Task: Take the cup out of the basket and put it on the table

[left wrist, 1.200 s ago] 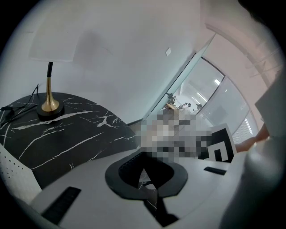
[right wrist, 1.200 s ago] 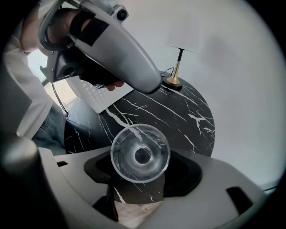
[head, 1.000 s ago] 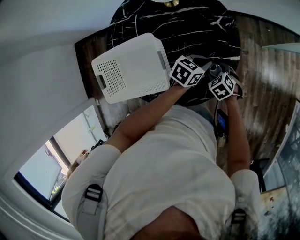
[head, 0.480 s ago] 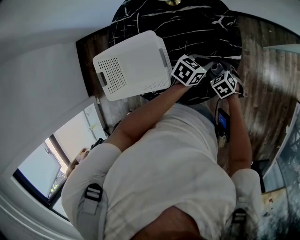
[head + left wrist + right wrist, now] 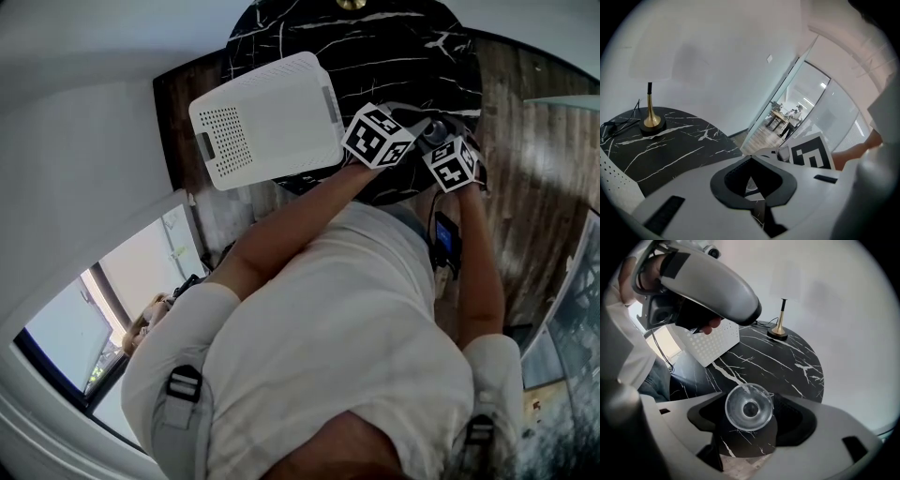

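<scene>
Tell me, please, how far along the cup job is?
Done: the cup is out of the basket. In hand: the right gripper is shut on it, over the table. Left: setting it down and letting go.

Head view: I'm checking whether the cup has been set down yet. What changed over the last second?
Almost nothing: everything drifts slightly up the picture together, so probably only the camera moved. The right gripper stays shut on the cup over the table; the basket and left gripper keep their places.
</scene>
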Motion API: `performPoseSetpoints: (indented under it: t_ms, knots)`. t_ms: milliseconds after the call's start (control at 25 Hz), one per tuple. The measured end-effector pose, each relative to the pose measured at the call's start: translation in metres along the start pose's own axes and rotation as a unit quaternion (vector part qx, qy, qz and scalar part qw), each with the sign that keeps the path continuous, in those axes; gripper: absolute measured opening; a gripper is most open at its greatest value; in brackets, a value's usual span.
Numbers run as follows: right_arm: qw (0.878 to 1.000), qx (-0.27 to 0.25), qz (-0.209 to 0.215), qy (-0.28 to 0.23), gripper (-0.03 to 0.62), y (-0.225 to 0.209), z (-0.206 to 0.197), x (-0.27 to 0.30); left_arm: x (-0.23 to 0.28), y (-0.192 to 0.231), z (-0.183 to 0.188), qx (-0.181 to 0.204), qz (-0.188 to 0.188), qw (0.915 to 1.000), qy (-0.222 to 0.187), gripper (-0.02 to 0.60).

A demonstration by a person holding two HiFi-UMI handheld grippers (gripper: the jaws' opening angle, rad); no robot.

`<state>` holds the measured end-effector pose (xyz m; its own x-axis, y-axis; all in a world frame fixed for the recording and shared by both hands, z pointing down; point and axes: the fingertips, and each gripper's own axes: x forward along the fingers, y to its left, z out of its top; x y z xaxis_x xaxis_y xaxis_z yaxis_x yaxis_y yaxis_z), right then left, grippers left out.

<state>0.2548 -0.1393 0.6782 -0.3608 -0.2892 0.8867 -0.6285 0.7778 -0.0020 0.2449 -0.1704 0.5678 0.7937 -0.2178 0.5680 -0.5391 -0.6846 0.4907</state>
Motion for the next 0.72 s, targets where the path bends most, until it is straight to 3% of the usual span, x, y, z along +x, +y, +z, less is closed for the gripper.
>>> performPoseSetpoints:
  t_ms: [400, 720]
  knots:
    - [0.998, -0.004, -0.040, -0.044, 0.296, -0.001, 0.026, -0.043, -0.048, -0.030, 0.028, 0.000, -0.007, 0.9967, -0.081, 0.006]
    - [0.983, 0.028, -0.061, -0.169, 0.293, 0.011, 0.095, -0.117, -0.128, -0.048, 0.047, 0.022, 0.008, 0.9861, -0.164, 0.006]
